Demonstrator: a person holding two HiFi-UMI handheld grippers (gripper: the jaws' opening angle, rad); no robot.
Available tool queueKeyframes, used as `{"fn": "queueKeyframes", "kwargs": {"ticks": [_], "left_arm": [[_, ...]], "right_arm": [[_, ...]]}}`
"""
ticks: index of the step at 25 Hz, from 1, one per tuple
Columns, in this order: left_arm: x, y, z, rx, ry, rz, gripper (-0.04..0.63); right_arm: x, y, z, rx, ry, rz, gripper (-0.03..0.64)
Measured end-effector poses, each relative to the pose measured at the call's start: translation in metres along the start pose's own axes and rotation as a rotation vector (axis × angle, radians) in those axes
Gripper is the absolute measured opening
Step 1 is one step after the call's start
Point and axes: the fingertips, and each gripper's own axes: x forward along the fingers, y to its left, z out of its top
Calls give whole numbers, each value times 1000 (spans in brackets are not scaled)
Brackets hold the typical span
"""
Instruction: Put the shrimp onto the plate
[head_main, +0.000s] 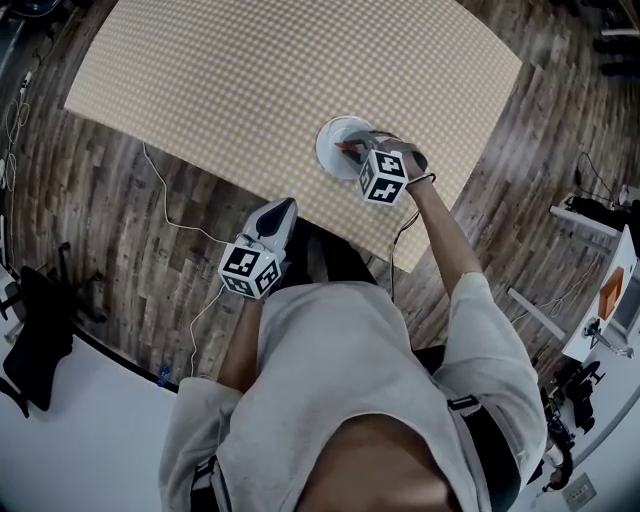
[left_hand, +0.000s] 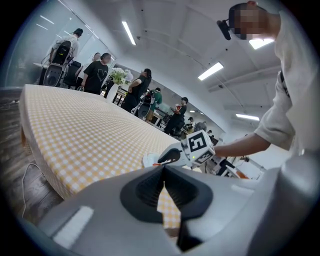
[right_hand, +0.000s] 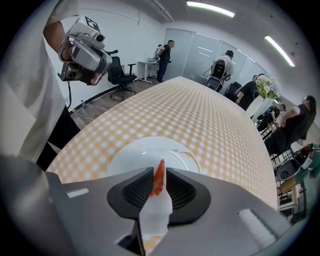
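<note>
Head view, from the left: left gripper (head_main: 284, 210) closed, empty, well off plate (head_main: 328, 134). Right gripper (head_main: 352, 150) low over plate, jaws slightly parted around shrimp (right_hand: 159, 179), upright between them. Plate directly beneath; likely just lift clear.

Pale grey short-sleeved shirt (head_main: 350, 340); left gripper (head_main: 286, 205) and right gripper (head_main: 346, 148), grey, carry black-and-white marker cubes (head_main: 383, 177).

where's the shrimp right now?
Right gripper view, centre: the shrimp stands between the jaws of the right gripper, over the white plate on the checked tablecloth.
</note>
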Motion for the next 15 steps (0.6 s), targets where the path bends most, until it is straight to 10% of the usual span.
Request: {"fn": "queueKeyframes", "kwargs": {"ticks": [15], "left_arm": [[0,-3,3,12,-6,-19,9]], "right_arm": [[-20,-10,23,167,-131,-78,36]]}}
